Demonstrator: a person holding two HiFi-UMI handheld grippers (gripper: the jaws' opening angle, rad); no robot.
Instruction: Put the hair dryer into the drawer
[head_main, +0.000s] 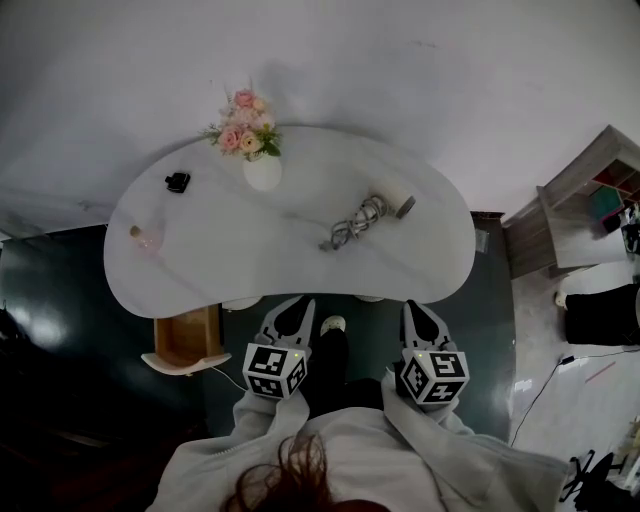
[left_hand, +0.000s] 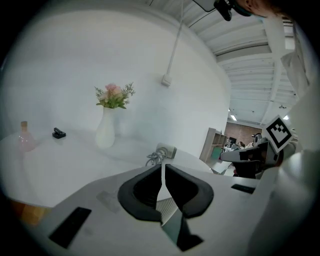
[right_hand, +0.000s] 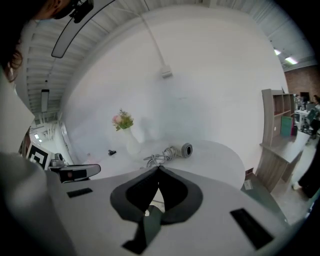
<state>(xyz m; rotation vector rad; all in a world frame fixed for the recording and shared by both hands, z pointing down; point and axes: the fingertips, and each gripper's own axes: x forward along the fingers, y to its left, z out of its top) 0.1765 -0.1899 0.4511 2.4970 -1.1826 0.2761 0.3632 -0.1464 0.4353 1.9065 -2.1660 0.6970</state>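
Observation:
The hair dryer (head_main: 388, 205) lies on the white table (head_main: 200, 270), right of centre, its grey cord (head_main: 352, 224) bundled beside it. It also shows ahead in the left gripper view (left_hand: 166, 150) and the right gripper view (right_hand: 185, 149). A wooden drawer (head_main: 187, 338) stands pulled open below the table's front left edge. My left gripper (head_main: 297, 305) (left_hand: 162, 165) and right gripper (head_main: 418, 308) (right_hand: 158, 170) hang side by side in front of the table's near edge. Both are shut and hold nothing, well short of the dryer.
A white vase of pink flowers (head_main: 262, 170) stands at the table's back. On the table's left side sit a small black object (head_main: 178, 181) and a small pink bottle (head_main: 145, 237). A shelf unit (head_main: 580, 195) stands at the right, and a shoe (head_main: 334, 324) shows between the grippers.

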